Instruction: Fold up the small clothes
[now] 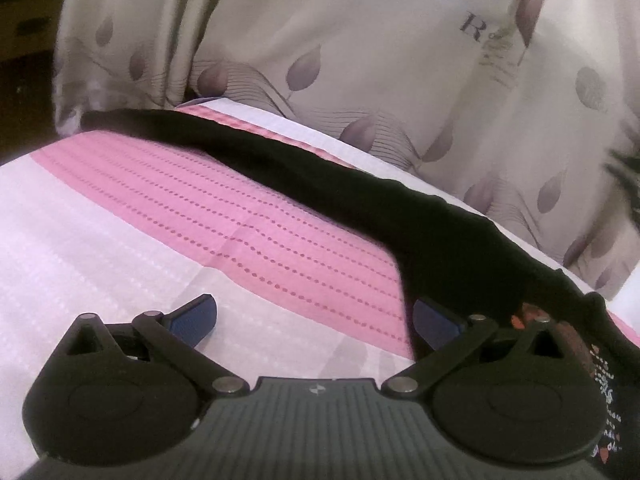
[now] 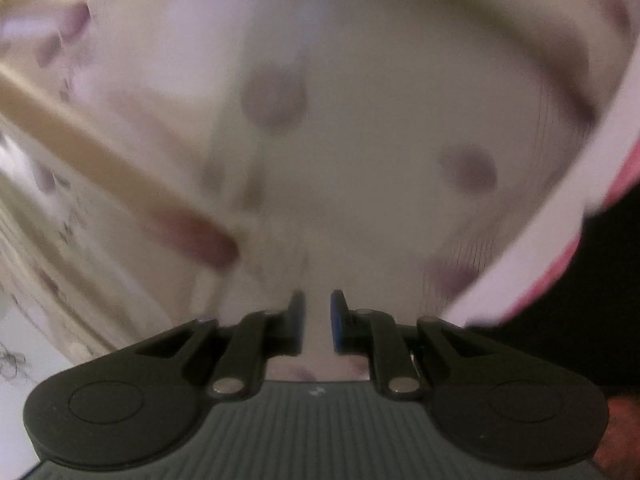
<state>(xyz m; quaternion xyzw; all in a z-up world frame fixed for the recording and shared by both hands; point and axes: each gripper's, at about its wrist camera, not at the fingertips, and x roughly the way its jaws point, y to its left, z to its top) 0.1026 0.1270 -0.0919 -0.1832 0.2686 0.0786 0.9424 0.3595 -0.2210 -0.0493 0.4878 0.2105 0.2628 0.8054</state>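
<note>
A black garment [image 1: 360,196] lies stretched in a long band across the pink and white sheet [image 1: 208,216], from the far left to the near right, where a printed part [image 1: 600,376] shows. My left gripper [image 1: 316,316] is open, low over the sheet, with its right finger [image 1: 436,320] against the garment's near edge. My right gripper [image 2: 318,320] has its jaws a narrow gap apart with nothing between them. It points at a blurred curtain [image 2: 320,140]. A dark patch that may be the garment [image 2: 600,280] lies at its right.
A cream curtain with purple leaf prints [image 1: 360,48] hangs just behind the bed's far edge. Dark furniture [image 1: 24,40] stands at the far left. In the right wrist view the sheet's pink and white edge [image 2: 540,264] runs along the right side.
</note>
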